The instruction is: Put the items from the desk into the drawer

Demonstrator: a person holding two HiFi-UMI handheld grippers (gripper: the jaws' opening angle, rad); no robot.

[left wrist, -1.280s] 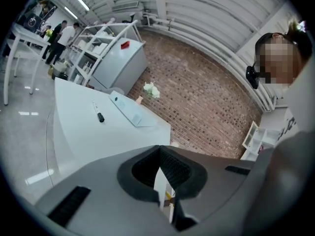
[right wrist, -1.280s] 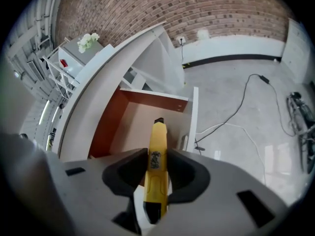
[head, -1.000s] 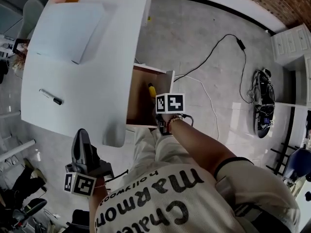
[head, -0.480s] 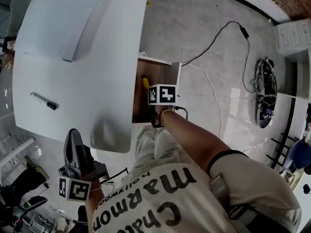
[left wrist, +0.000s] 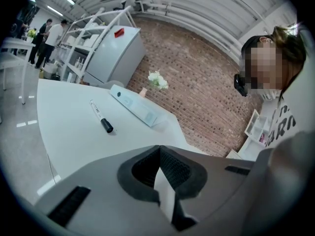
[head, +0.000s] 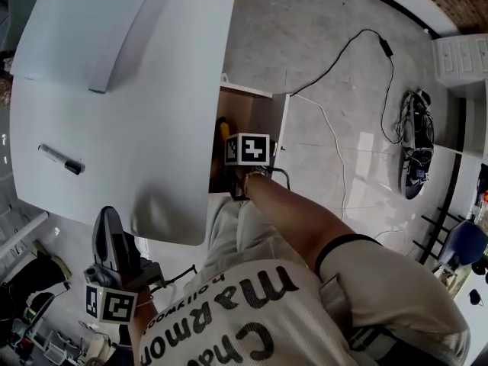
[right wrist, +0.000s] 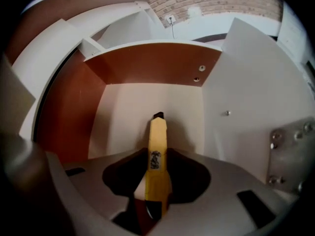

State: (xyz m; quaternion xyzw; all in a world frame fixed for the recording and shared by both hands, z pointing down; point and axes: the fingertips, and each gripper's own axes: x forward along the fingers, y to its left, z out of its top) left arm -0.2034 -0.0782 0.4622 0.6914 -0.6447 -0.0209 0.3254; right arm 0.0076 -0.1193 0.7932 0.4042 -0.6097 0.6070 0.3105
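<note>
White counter, marker lying near its left edge, untouched; a flat pale panel rests toward the far left corner, well apart from the marker; both, by judgement, are still to be stowed.

Left tool: held off the counter's near edge at its left end; jaws pressed together at the tips, nothing between them; idle.

Drawer: open below the counter's right edge, brown side walls, pale floor; no other contents seen.

Right tool: clenched on a yellow item, which points into the drawer toward its far wall, black tip leading; the item is above the drawer floor and not seen to touch it.

Step in hand, as judged: depositing the yellow item.

Recommended practice:
- bring the item low over the floor before letting go, so it does not drop and bounce;
- keep the tip clear of the far wall and the tool clear of the side walls;
- open the jaws fully, then lift straight out to avoid dragging the item.

Not verifiable:
- the nature of the yellow item; its small label is illegible and its rear end is buried between the jaws;
- the near part of the drawer floor, covered by the tool;
- in the head view, the right tool's jaws, masked by the marker cube and the wrist;
- whether the pale panel is a board or a lid.
</note>
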